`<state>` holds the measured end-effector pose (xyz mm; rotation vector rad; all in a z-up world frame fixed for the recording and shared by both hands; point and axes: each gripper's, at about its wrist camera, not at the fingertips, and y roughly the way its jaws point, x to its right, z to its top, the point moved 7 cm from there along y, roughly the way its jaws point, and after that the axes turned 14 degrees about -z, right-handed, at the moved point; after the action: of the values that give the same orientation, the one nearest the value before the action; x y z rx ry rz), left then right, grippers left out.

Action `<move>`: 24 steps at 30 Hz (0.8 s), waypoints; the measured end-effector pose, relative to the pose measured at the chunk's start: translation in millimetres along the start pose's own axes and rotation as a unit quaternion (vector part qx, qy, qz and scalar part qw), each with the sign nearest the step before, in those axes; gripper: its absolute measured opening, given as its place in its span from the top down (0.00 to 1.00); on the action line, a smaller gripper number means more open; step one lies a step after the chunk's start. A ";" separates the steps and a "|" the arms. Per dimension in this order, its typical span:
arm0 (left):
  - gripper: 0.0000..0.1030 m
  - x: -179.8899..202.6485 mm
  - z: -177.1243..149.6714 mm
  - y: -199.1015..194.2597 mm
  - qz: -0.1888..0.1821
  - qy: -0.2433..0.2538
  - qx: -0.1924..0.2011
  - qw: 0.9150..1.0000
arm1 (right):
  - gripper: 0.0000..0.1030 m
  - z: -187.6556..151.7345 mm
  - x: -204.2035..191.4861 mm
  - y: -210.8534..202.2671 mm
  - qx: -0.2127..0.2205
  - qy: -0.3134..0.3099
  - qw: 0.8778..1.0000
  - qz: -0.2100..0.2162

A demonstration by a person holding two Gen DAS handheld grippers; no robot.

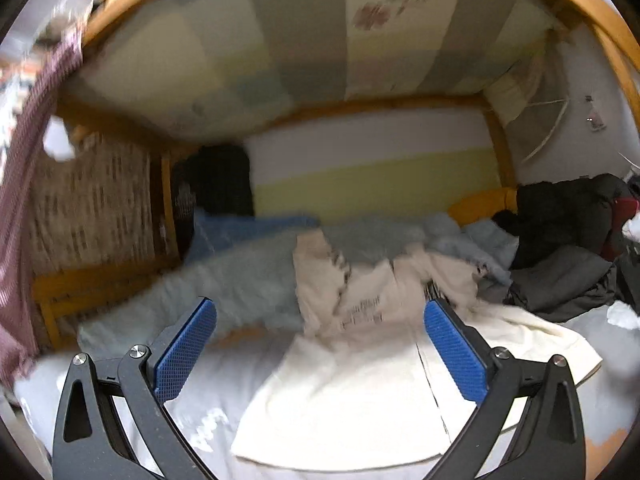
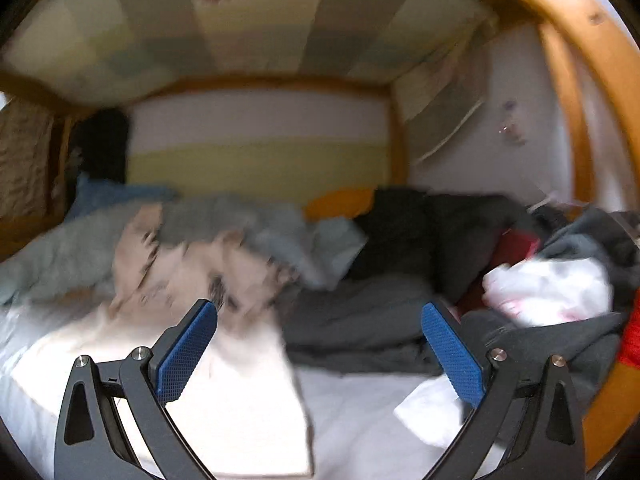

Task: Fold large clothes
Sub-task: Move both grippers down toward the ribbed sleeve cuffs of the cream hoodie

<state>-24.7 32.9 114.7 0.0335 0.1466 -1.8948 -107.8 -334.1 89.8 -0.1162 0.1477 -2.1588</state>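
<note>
Item: cream garment (image 1: 352, 392), laid flat on the white bed sheet (image 1: 224, 364), directly ahead of and beneath our left gripper (image 1: 320, 344), whose jaws stand wide apart, holding nothing. Its far end is rumpled and printed with dark lettering, blurred.

Item: our right gripper (image 2: 319, 344), jaws likewise spread and empty; the cream garment (image 2: 240, 400) lies under its left jaw, a dark grey garment (image 2: 360, 332) between the jaws.

Item: pile of dark clothes (image 2: 460, 232) beyond the right jaw, a white piece (image 2: 548, 284) on top.

Motion blur, fisheye warp, overexposed foreground
</note>
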 end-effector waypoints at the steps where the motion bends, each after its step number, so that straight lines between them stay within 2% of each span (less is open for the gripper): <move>1: 0.00 -4.7 -5.1 5.7 -0.004 -0.016 -0.011 1.000 | 0.00 -6.7 -2.9 6.4 -0.022 0.003 1.000 0.020; 2: 0.00 -12.1 -12.0 14.9 -0.008 -0.028 -0.026 0.999 | 0.01 -15.7 -4.7 14.6 -0.044 0.008 0.998 0.032; 3: 0.00 -16.2 -17.9 18.7 -0.006 -0.033 -0.034 0.999 | 0.06 -21.7 -1.8 22.2 -0.046 0.012 0.999 0.012; 4: 0.00 -19.6 -25.3 25.4 0.000 -0.025 -0.056 0.998 | 0.12 -27.9 3.0 26.9 -0.038 0.011 0.999 -0.025; 5: 0.00 -19.5 -32.0 27.0 0.004 -0.015 -0.067 0.998 | 0.25 -37.1 8.5 33.7 -0.033 -0.005 0.997 -0.075; 6: 0.00 -18.8 -36.7 26.8 0.007 -0.007 -0.068 0.998 | 0.33 -45.6 9.0 43.1 -0.052 -0.018 0.995 -0.085; 7: 0.00 -17.4 -41.6 23.8 0.008 -0.007 -0.061 0.998 | 0.37 -53.2 9.1 51.5 -0.082 -0.015 0.994 -0.065; 8: 0.00 -17.7 -48.4 23.8 0.007 -0.007 -0.064 0.998 | 0.37 -63.8 8.6 61.4 -0.128 0.007 0.991 -0.023; 10: 0.00 -22.8 -61.0 33.4 0.013 -0.009 -0.085 0.996 | 0.37 -80.0 10.3 74.6 -0.190 0.047 0.981 0.016; 12: 0.00 -32.6 -78.9 46.4 0.036 -0.010 -0.114 0.993 | 0.37 -98.1 15.2 85.6 -0.242 0.083 0.967 0.014; 14: 0.00 -44.3 -101.7 58.3 0.048 -0.028 -0.153 0.987 | 0.37 -110.9 23.0 93.0 -0.277 0.119 0.953 0.011; 16: 0.00 -53.4 -115.2 64.6 0.053 -0.045 -0.174 0.982 | 0.33 -123.9 23.6 92.1 -0.288 0.139 0.947 0.022; 17: 0.00 -59.1 -121.4 65.8 0.063 -0.053 -0.178 0.981 | 0.25 -126.8 19.5 94.6 -0.293 0.129 0.947 0.026; 20: 0.00 -70.5 -128.2 64.5 0.089 -0.062 -0.187 0.976 | 0.25 -146.3 -9.7 94.6 -0.300 0.034 0.953 0.026; 24: 0.00 -65.1 -128.9 65.7 0.081 -0.049 -0.188 0.978 | 0.25 -156.1 -30.8 95.5 -0.309 -0.015 0.950 0.034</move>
<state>52.0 88.7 -12.5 -0.2956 0.4193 -1.6761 -34.3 -351.8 -79.6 -0.4935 0.7963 -1.9722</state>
